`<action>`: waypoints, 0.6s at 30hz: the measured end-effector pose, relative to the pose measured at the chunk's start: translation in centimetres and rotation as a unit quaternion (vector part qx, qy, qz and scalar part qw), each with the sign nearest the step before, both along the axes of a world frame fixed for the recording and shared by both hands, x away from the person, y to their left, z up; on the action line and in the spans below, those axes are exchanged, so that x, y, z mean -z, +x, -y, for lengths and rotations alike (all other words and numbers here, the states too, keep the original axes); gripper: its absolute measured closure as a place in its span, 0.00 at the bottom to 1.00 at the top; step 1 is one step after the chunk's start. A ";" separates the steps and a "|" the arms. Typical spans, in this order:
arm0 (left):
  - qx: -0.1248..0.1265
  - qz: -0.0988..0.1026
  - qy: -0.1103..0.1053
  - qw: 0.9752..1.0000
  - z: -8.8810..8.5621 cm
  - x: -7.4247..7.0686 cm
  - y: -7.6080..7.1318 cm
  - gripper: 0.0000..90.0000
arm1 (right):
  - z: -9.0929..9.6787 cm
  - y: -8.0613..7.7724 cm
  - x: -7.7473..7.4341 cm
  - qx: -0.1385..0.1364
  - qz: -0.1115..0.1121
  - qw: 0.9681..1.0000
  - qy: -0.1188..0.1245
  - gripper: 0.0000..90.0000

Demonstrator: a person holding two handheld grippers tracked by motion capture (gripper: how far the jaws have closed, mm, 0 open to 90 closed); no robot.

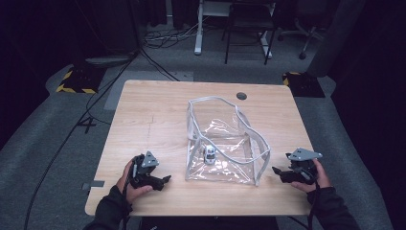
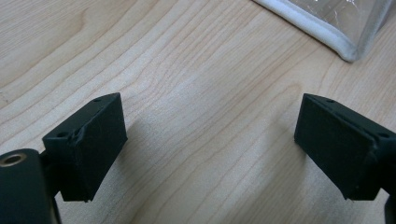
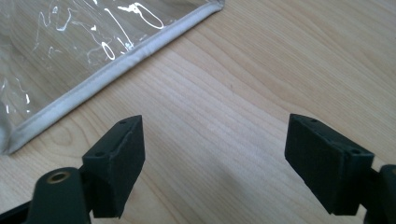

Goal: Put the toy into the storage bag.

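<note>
Left gripper [image 1: 165,180] rests low on the counter [image 1: 143,120], jaws spread wide with nothing between them; its own view has bare wood between the pads and one white-trimmed corner of the bag just beyond. Right gripper [image 1: 276,169] sits on the opposite side, jaws likewise apart and empty, with the bag's piped bottom edge running off to its left in the right gripper view. Clear plastic bag [image 1: 225,143] stands upright between the two, mouth open upward, near the counter's front middle. Small toy car [image 1: 209,155] lies inside on the bag floor, toward the near wall. Neither gripper touches bag or car. Reads as the approach stage: both tools flanking the bag, no hold taken yet. Next move likely calls for one gripper to pinch the rim or side trim and steady the soft wall, so the other can work at the opening without the bag sliding or folding.
</note>
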State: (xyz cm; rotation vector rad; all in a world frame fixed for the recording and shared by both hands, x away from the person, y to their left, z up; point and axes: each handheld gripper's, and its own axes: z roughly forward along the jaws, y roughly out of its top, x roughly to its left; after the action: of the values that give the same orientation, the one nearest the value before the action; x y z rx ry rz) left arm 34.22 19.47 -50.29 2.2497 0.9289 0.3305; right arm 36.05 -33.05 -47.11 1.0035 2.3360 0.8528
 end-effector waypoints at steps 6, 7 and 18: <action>0.001 -0.002 -0.001 1.000 0.0 0.0 0.0 0.10 | 0.7 -0.7 0.5 -0.003 0.005 1.000 0.003 0.23; 0.000 0.000 0.000 1.000 0.0 0.0 0.0 0.10 | 0.8 -0.9 0.6 0.002 0.002 1.000 0.005 0.23; 0.001 -0.001 0.000 1.000 0.0 0.0 0.0 0.10 | 2.3 -2.0 1.6 0.011 -0.009 1.000 0.024 0.22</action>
State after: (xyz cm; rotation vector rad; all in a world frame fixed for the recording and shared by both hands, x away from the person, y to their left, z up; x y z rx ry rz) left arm 34.22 19.47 -50.28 2.2504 0.9284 0.3277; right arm 34.01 -35.31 -48.73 1.0593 2.3255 0.8992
